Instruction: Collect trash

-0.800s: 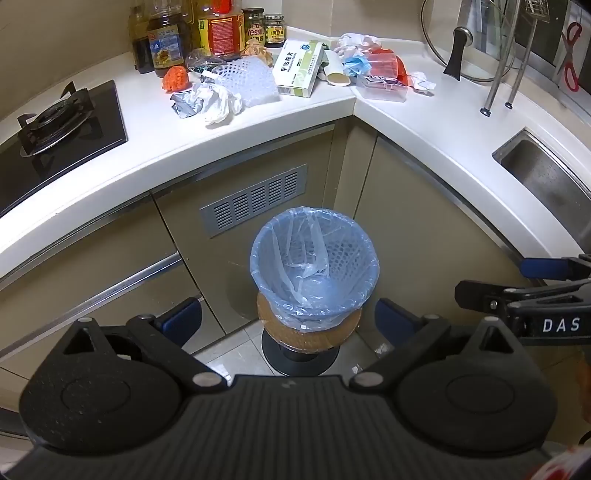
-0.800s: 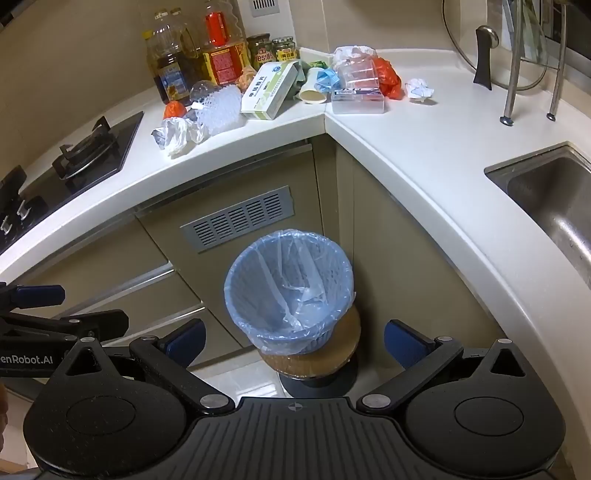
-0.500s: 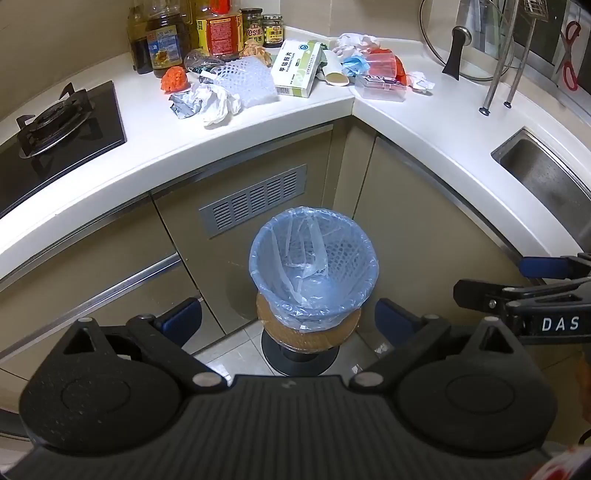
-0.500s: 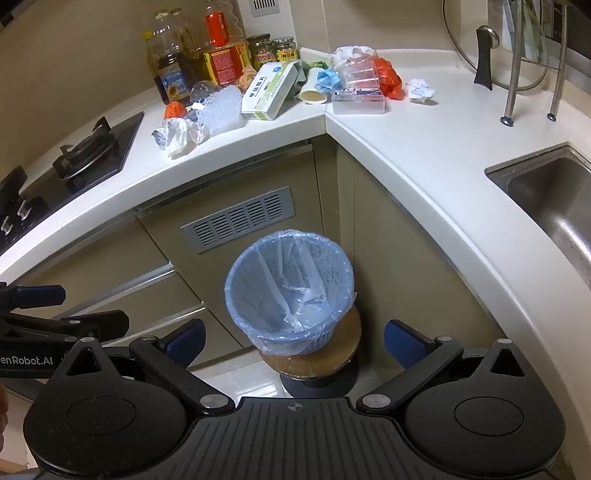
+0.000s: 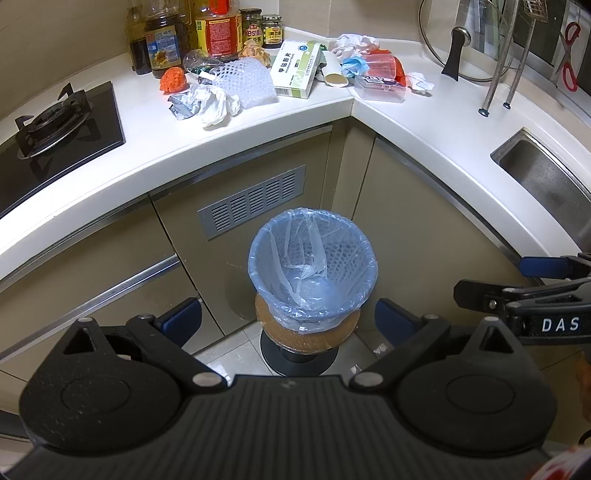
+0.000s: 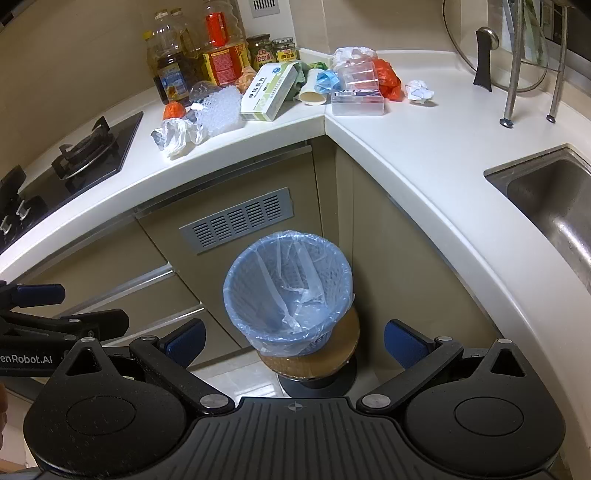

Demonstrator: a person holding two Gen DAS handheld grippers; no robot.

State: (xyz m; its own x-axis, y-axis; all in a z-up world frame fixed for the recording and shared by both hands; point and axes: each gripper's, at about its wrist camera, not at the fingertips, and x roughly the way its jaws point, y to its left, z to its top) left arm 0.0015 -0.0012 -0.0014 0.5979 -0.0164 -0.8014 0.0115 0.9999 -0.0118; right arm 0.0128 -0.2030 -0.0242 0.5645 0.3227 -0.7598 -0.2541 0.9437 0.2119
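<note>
A bin with a blue liner (image 5: 313, 265) (image 6: 288, 291) stands on a round stool in front of the corner cabinet; it looks empty. Trash lies on the white counter's corner: crumpled white plastic (image 5: 210, 105) (image 6: 177, 134), bubble wrap (image 5: 247, 83), a green-white box (image 5: 295, 70) (image 6: 269, 92), a paper cup (image 6: 314, 92), clear plastic boxes (image 5: 380, 88) (image 6: 358, 99), an orange bag (image 6: 388, 79) and a paper ball (image 6: 419, 90). My left gripper (image 5: 288, 321) and right gripper (image 6: 293, 339) are both open and empty, held low in front of the bin.
Oil bottles and jars (image 5: 218, 29) stand at the back of the counter (image 5: 424, 125). A gas hob (image 5: 55, 118) is on the left, a steel sink (image 6: 554, 199) on the right, a pot lid and rack (image 6: 517, 55) behind it.
Both views have shifted very slightly; the grippers stay open and nothing on the counter has moved.
</note>
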